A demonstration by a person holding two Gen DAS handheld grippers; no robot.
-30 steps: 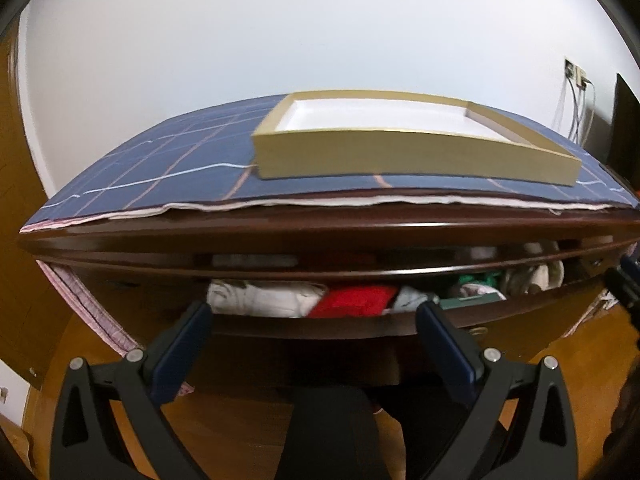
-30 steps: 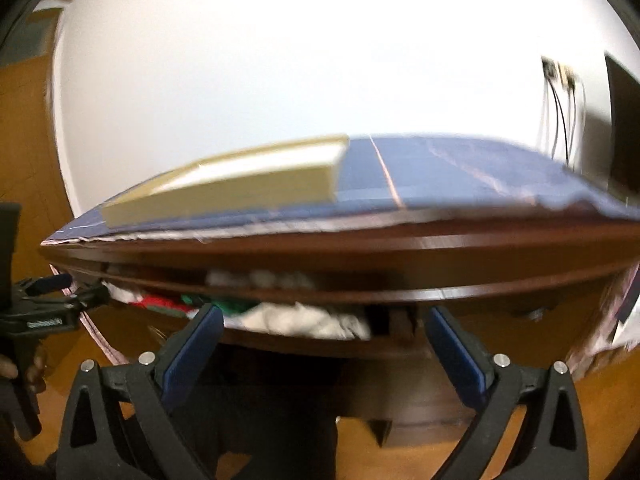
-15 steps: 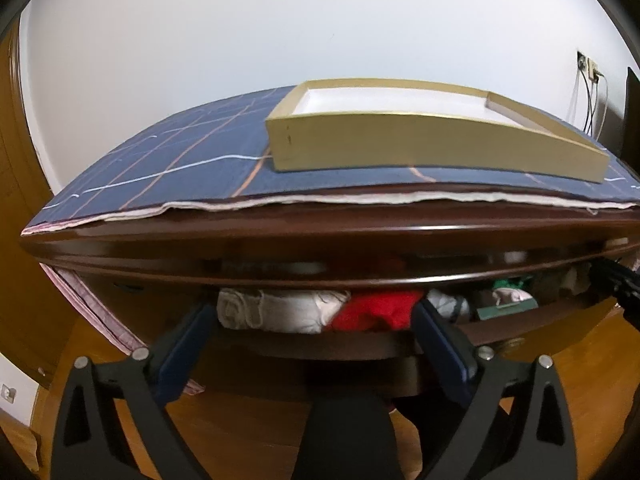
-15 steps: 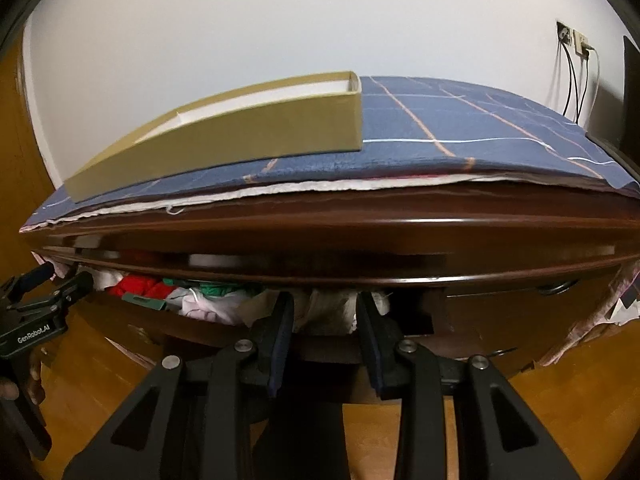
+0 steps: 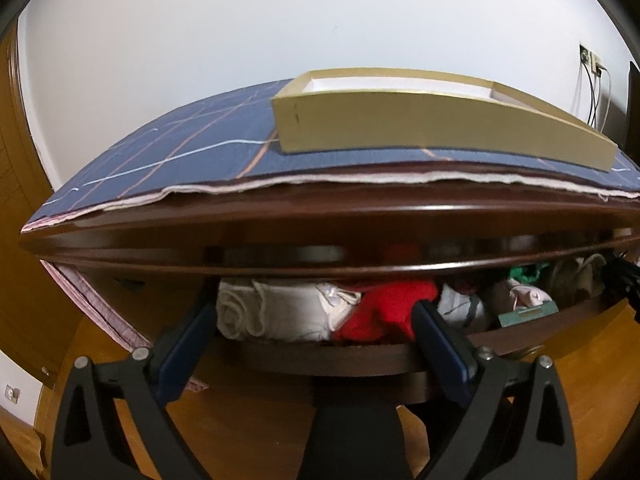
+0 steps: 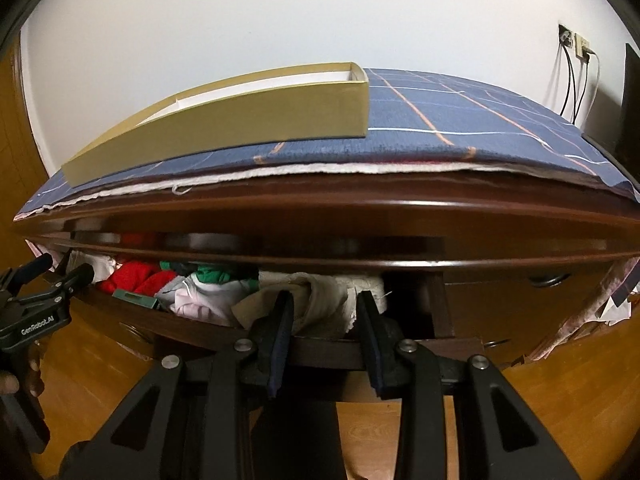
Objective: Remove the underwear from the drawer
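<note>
the drawer (image 5: 320, 354) stands pulled out under the dark wooden top of the dresser (image 5: 280, 236), low in the middle of both views, and it is packed with folded underwear. in the left wrist view a rolled white piece (image 5: 280, 312) lies at the left of the drawer, a red piece (image 5: 384, 308) just beside it at centre, and green and pale pieces further right. the left gripper (image 5: 312, 320) sits at the drawer front with its jaws spread wide, one finger to each side of the white and red pieces, pinching nothing. in the right wrist view the right gripper (image 6: 324, 316) has its jaws drawn close on either side of a beige piece (image 6: 324, 304) at the right end of the drawer; whether they actually pinch it i cannot tell. on the dresser a blue checked cloth (image 6: 460, 120) carries a shallow yellow box (image 6: 248, 120), in the upper middle of the frame.
</note>
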